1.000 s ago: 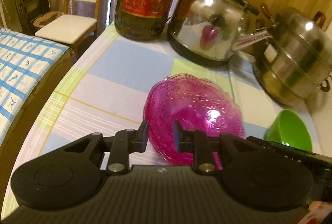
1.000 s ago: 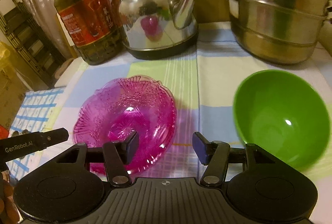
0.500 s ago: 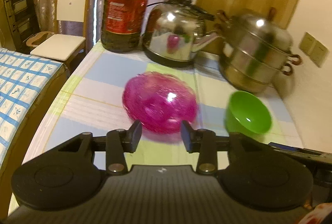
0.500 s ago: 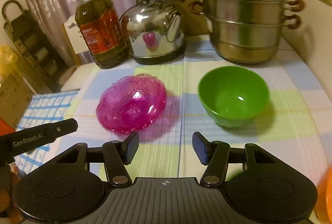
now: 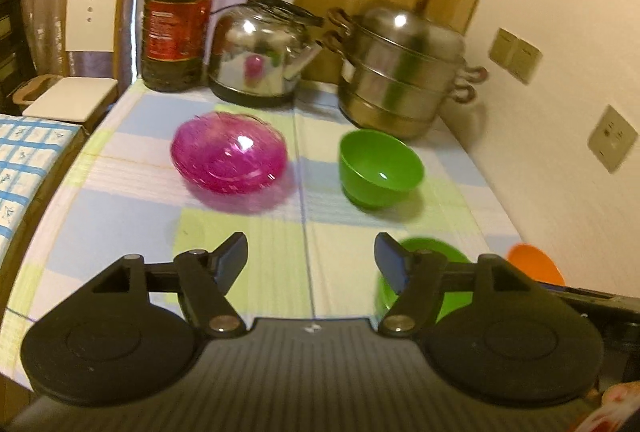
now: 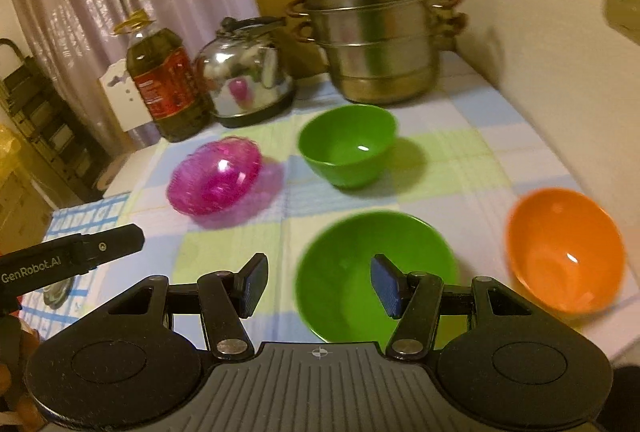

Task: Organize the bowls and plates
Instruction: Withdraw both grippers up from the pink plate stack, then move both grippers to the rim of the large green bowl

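With both the left gripper [image 5: 310, 256] and the right gripper [image 6: 319, 282] spread empty, the near green bowl [image 6: 340, 272] just ahead of the right one is best pinched by its rim.

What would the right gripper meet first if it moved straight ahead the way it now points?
Probably the near green bowl: it lies just ahead of the open, empty right gripper, its rim spanning the gap between the fingers. The gripper's height above the bowl is unclear, so it might pass over toward the far green bowl.

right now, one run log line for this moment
left hand-held gripper: open, empty | right hand-held gripper: open, empty | pink bowl, two green bowls, orange bowl: apart on table
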